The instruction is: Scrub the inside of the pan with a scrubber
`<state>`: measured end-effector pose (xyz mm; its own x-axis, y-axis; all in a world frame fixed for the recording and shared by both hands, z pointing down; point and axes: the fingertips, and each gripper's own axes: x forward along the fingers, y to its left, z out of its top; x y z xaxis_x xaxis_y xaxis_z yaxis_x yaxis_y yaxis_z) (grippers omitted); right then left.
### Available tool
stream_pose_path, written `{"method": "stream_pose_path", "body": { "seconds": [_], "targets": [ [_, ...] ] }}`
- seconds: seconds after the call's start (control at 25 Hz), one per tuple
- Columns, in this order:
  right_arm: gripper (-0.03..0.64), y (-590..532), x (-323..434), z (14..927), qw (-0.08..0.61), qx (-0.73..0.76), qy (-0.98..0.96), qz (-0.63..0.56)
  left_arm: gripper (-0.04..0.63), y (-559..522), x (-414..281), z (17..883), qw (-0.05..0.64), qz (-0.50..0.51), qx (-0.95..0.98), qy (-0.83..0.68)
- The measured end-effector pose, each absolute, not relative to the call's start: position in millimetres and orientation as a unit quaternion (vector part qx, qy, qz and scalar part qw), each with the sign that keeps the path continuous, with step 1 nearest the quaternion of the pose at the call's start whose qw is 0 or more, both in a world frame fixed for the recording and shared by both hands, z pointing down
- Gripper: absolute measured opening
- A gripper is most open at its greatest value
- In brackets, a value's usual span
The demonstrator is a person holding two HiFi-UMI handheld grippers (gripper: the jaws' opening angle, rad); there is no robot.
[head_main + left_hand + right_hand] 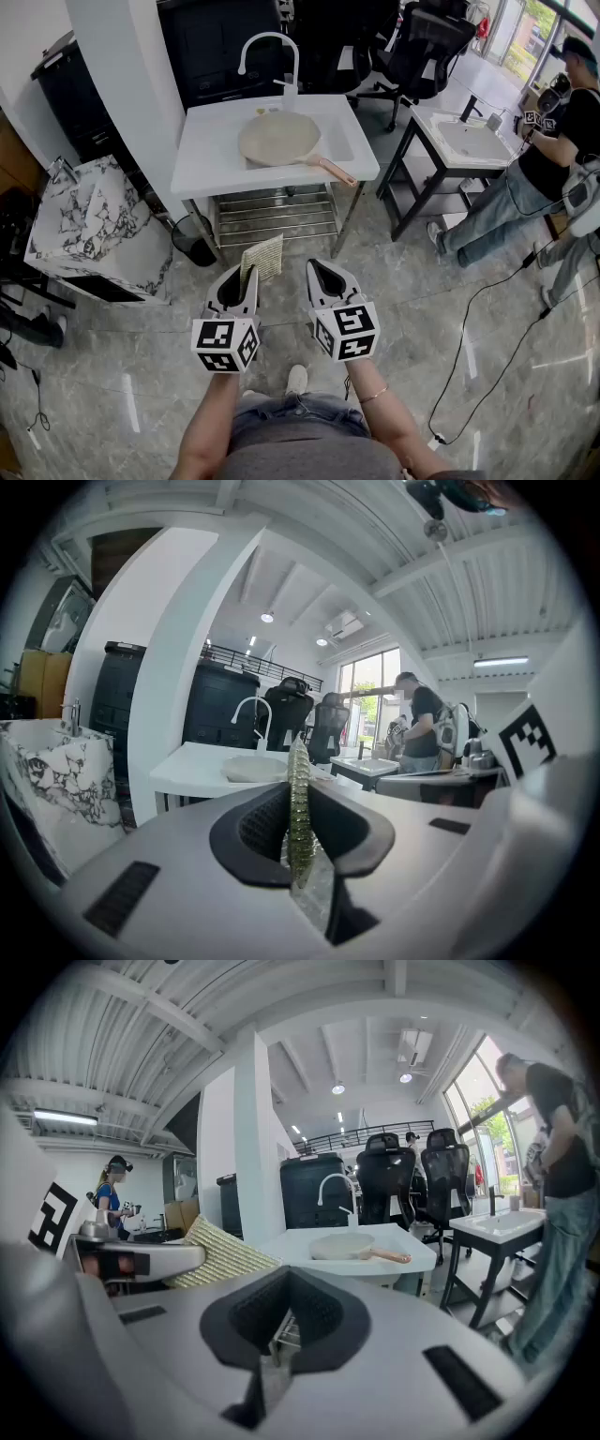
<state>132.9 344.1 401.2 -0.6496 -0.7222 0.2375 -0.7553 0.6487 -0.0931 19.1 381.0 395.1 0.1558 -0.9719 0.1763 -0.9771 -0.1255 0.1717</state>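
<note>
Left gripper (pixel 247 274) clamped on scrubber (pixel 264 257), held edge-on between jaws. Right gripper (pixel 315 266) closed, empty. Both well apart from pan (pixel 279 138) on sink counter (pixel 202 150)

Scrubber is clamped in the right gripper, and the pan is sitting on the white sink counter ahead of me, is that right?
Not quite. The scrubber is clamped in the left gripper, as the left gripper view shows; the right gripper holds nothing. The pan does sit on the white sink counter ahead.
</note>
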Motion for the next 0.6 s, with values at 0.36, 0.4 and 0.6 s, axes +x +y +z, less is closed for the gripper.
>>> {"method": "stream_pose_path", "body": {
  "seconds": [0.36, 0.4, 0.6],
  "targets": [
    [0.009, 335.3, 153.9, 409.9, 0.096, 0.422, -0.895, 0.106, 0.067, 375.8, 30.0, 394.4, 0.154, -0.008, 0.75, -0.643],
    [0.009, 334.5, 155.9, 410.6, 0.097, 0.422, -0.895, 0.108, 0.067, 374.9, 30.0, 393.1, 0.156, -0.011, 0.75, -0.642],
    [0.009, 322.8, 163.7, 408.6, 0.096, 0.432, -0.89, 0.109, 0.067, 365.4, 24.1, 389.0, 0.159, -0.01, 0.751, -0.641]
  ]
}}
